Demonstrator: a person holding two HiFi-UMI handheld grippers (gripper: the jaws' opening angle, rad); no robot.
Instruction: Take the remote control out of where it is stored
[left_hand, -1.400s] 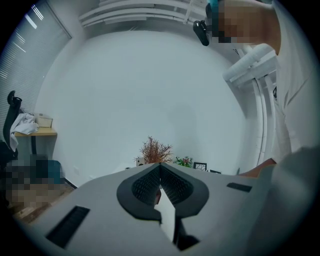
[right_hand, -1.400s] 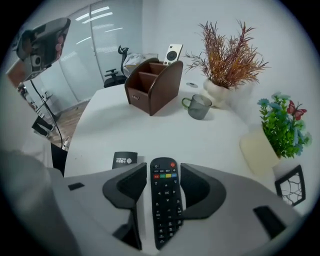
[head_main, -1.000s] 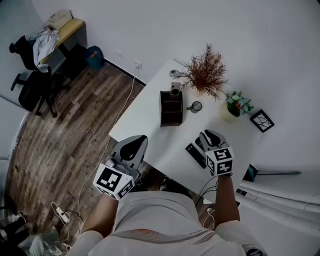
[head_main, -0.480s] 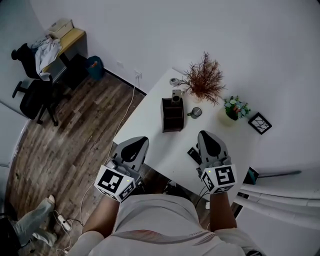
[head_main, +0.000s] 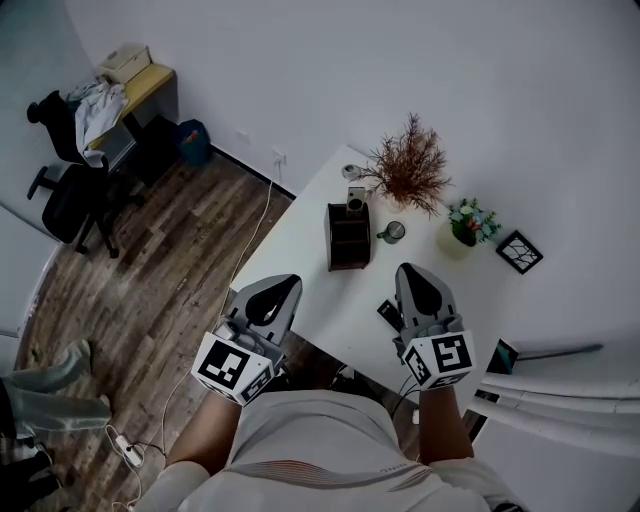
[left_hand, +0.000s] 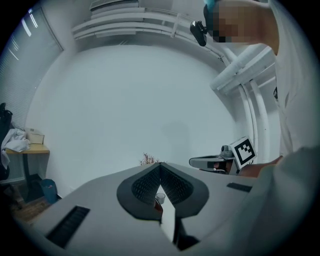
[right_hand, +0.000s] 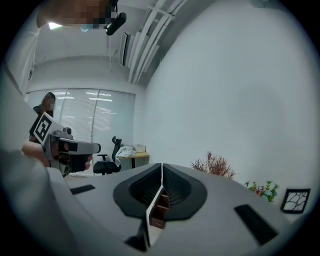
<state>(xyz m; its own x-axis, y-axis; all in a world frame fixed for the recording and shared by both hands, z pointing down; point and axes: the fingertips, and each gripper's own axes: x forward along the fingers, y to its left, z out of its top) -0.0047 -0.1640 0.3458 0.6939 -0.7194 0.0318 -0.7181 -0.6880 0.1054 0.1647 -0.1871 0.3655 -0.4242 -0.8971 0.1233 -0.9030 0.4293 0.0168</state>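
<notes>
Item: your shirt (head_main: 310, 440), white, nearest the camera; the small print at its hem is too small to read.

Item: your left gripper (head_main: 275, 292), held over the near left corner of the table. Its marker cube (head_main: 232, 365) carries black-and-white square patterns and no words. In the left gripper view the jaws meet at the tips, with nothing between them.

Item: your right gripper (head_main: 413, 278), held above the near right part of the table, with a cube of the same kind. In the right gripper view the jaws are pressed together and hold nothing.

Item: remote control (head_main: 388, 313), dark, lying flat on the table just beside your right gripper, which partly covers it. It lies outside the box.

Item: table (head_main: 300, 250), white and plain.

Item: box (head_main: 347, 240), dark wood with open compartments, standing mid-table, well apart from the remote control.

Item: mug (head_main: 392, 232), just right of the box.

Item: dried plant (head_main: 410, 160), flower pot (head_main: 468, 220) and a small black frame (head_main: 520, 252), along the far edge by the wall (head_main: 400, 70), which is pale.

Item: floor (head_main: 150, 270), wood planks. At the far left stand an office chair (head_main: 65, 190), a desk (head_main: 145, 80) and a blue bin (head_main: 194, 141).
</notes>
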